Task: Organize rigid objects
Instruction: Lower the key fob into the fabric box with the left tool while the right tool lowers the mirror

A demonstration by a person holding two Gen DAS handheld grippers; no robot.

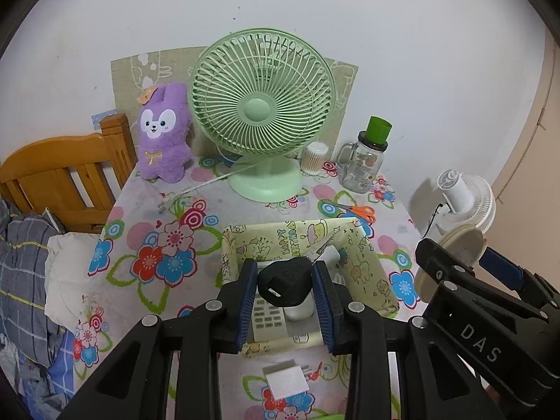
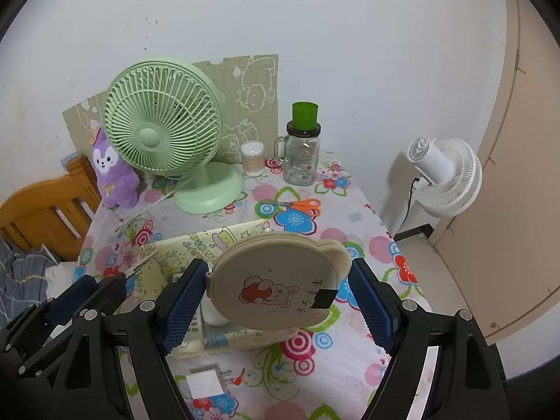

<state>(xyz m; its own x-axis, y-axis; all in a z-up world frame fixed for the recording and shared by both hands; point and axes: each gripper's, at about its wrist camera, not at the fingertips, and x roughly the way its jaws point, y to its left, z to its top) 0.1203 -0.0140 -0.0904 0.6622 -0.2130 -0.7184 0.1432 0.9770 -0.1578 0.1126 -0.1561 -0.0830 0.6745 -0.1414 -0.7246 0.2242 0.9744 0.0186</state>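
Your left tool point(image 1: 284, 288) is pinching a black key point(image 1: 285, 286) between its blue pads, hanging just above the yellow cartoon-print box point(image 1: 367, 262), which is sitting open on the desk point(image 1: 147, 210). Your right tool point(image 2: 280, 295) is clamping a round cream compact mirror point(image 2: 276, 283) by its edges, over the box's right half. Inside the box, a remote control point(image 1: 266, 316) and a white rounded thing point(image 1: 297, 311) are lying under the key, with what may be a small blade point(image 1: 323, 245) leaning on the far wall; that part is hard to make out. The box walls are standing close on both sides of your left tool. Beyond the far wall, orange-handled scissors point(image 1: 353, 210) are lying near the green fan point(image 1: 260, 105). A white block point(image 1: 287, 381) is lying just in front of the near wall. The desk's right edge is dropping off near your right tool, beside the white floor fan point(image 2: 444, 175).
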